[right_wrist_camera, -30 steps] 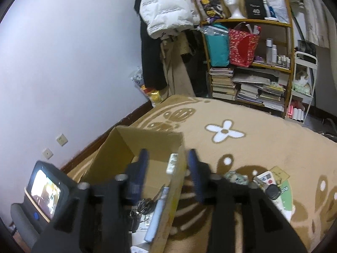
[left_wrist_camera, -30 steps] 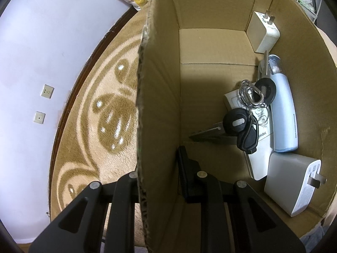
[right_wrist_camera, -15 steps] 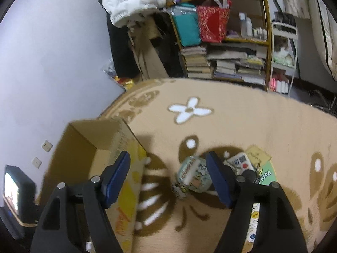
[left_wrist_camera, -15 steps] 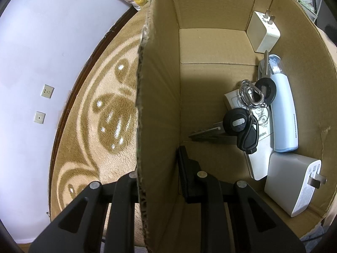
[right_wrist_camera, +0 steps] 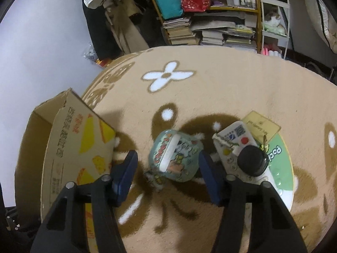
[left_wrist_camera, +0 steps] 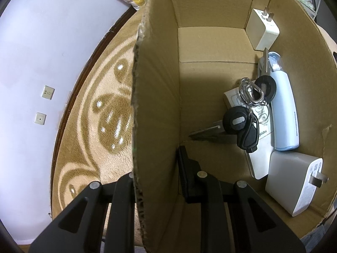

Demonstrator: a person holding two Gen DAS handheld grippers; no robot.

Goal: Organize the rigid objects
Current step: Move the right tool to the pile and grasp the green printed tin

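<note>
My left gripper [left_wrist_camera: 157, 179] is shut on the side wall of the cardboard box [left_wrist_camera: 155, 97], one finger outside and one inside. In the box lie a bunch of keys [left_wrist_camera: 244, 124], a white remote [left_wrist_camera: 260, 154], a light blue device [left_wrist_camera: 283, 109] and two white chargers [left_wrist_camera: 294, 181] [left_wrist_camera: 263, 31]. In the right wrist view my right gripper [right_wrist_camera: 168, 168] stands open low over the rug. A teal cartoon-printed case [right_wrist_camera: 174, 156] lies between its blue pads [right_wrist_camera: 124, 175], apart from both. The same box [right_wrist_camera: 73, 147] is at its left.
To the right of the teal case lie a white remote [right_wrist_camera: 236, 145], a black round cap [right_wrist_camera: 252, 161], a yellow card [right_wrist_camera: 261, 124] and a green disc [right_wrist_camera: 280, 168]. A crowded shelf [right_wrist_camera: 221, 27] and hanging clothes line the far wall. The tan rug [right_wrist_camera: 210, 84] surrounds everything.
My right gripper swung from above the box rightward and down over the rug, opened wider, and now straddles the teal case. The left gripper and the box have not moved.
</note>
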